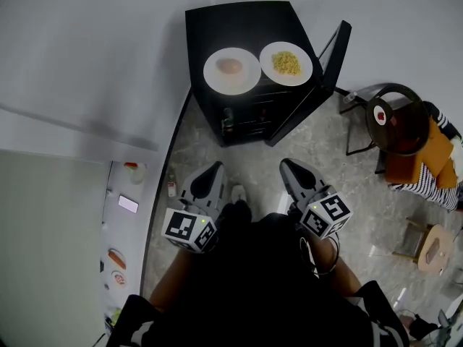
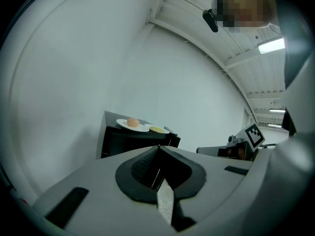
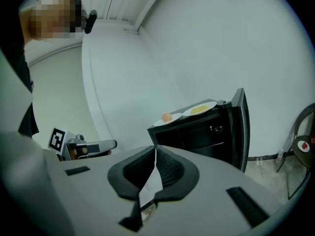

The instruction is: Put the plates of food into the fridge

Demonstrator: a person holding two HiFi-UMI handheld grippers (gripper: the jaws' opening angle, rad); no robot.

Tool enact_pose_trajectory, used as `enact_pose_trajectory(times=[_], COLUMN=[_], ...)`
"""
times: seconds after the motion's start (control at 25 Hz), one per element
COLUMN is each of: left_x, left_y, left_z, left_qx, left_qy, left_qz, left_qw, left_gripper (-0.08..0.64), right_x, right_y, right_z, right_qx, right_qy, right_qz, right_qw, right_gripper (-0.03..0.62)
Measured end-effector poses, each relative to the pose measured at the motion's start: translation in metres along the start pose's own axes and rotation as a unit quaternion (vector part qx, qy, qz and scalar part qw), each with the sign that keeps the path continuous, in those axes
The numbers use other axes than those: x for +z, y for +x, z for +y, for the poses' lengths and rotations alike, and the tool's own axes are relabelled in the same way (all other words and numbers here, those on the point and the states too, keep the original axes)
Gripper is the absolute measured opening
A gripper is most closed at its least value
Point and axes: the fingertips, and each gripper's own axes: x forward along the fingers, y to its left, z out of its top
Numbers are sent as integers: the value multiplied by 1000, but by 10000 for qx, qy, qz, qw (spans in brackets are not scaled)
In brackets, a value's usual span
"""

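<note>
Both left gripper (image 1: 215,169) and right gripper (image 1: 288,165), closed empty, face open floor (image 1: 253,157) before fridge (image 1: 217,26).

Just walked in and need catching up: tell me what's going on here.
A person holds the left gripper and the right gripper, both shut and empty, pointed toward a small black fridge whose door stands open. On its top sit the plate with a round pale item and the plate of yellow food, neither touched yet.
</note>
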Motion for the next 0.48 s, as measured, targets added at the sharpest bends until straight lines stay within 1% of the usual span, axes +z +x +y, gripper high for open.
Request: enact_pose_trajectory(times=[0.08, 0.16, 0.28, 0.4, 0.48], left_x=[1, 5, 9, 14, 16], left_y=[10, 19, 26, 32, 39], left_z=[5, 8, 10, 10, 12], left_qx=[-61, -97, -86, 41, 89], left_qy=[-3, 20, 66, -1, -29], left_qz=[23, 42, 59, 31, -16], left_qw=[10000, 9999, 9999, 10000, 10000], left_gripper=[23, 23, 23, 23, 23], right_x=[6, 11, 18, 24, 33], right_y=[7, 13, 21, 27, 33], right_z=[-11, -20, -31, -45, -56], right_qx=[-119, -151, -40, 83, 122], right_qy=[126, 263, 567, 987, 1169], right_qz=[-12, -20, -93, -169, -260], right_qw=[9998, 9995, 9983, 9949, 9927], right_gripper=[28, 28, 28, 28, 28])
